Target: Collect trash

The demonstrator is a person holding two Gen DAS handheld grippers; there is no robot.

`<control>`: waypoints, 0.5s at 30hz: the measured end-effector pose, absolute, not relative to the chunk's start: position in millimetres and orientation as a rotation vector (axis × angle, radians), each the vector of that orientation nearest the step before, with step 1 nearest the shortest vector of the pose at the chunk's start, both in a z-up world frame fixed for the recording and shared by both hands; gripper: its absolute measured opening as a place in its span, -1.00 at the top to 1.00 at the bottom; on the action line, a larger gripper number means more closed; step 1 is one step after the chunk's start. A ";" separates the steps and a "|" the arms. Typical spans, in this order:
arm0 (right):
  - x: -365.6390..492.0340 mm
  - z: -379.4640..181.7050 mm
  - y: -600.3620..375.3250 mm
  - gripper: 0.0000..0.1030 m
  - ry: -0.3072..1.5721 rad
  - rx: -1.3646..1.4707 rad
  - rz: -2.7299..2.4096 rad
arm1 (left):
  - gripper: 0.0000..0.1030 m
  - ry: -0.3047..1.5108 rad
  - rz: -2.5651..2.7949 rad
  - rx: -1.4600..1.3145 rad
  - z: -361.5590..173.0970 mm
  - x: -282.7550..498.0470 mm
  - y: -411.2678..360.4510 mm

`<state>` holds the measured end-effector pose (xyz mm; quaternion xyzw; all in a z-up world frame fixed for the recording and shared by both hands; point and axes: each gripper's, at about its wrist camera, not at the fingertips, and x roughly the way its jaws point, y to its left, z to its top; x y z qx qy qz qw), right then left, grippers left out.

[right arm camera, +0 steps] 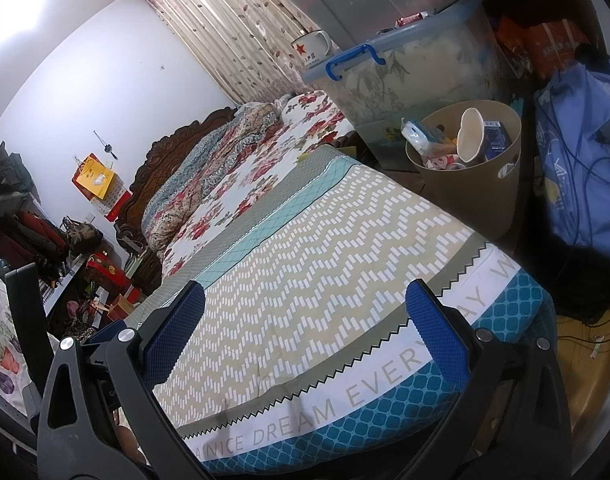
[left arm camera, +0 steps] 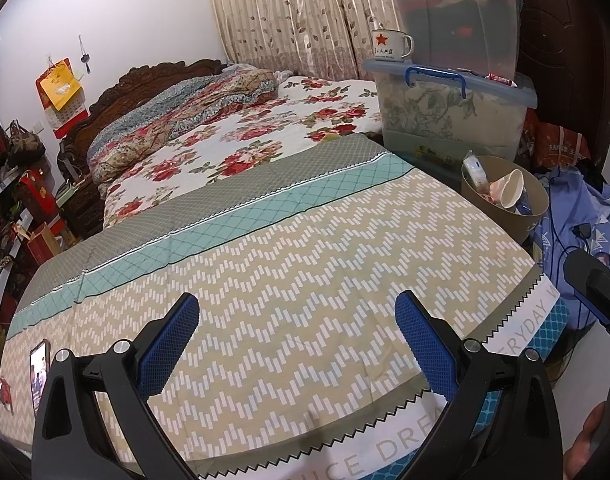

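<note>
A tan trash bin [left arm camera: 533, 216] stands at the far right of the bed [left arm camera: 305, 248]; it also shows in the right wrist view [right arm camera: 477, 196]. It holds a crushed paper cup [right arm camera: 471, 136], a tissue pack [right arm camera: 419, 136], a blue box [right arm camera: 497, 140] and other wrappers. My left gripper [left arm camera: 297, 340] is open and empty above the zigzag bedspread. My right gripper [right arm camera: 305, 328] is open and empty above the bed's near edge. A small red scrap [left arm camera: 3, 394] lies at the bed's left edge.
A phone [left arm camera: 40, 372] lies on the bed at the left. Stacked plastic storage boxes [left arm camera: 453, 104] with an enamel mug [left arm camera: 391, 44] stand behind the bin. Blue clothes and cables [right arm camera: 581, 160] lie right of the bin. Shelves with bags [left arm camera: 21, 200] line the left wall.
</note>
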<state>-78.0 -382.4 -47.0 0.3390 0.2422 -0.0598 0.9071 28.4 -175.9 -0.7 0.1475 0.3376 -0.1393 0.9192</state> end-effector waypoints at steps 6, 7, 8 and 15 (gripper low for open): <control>-78.1 -46.4 -382.8 -0.93 0.499 0.701 -0.125 | -0.83 0.690 -0.291 0.307 -0.1 26.4 -170.6; -77.1 -45.7 -384.4 -0.93 0.499 0.701 -0.125 | -0.83 0.690 -0.289 0.306 -0.1 26.3 -170.3; -77.8 -46.2 -383.3 -0.93 0.499 0.702 -0.126 | -0.83 0.689 -0.288 0.306 -0.2 26.4 -169.4; -79.6 -50.3 -378.8 -0.93 0.500 0.701 -0.123 | -0.83 0.704 -0.288 0.295 0.7 28.2 -168.9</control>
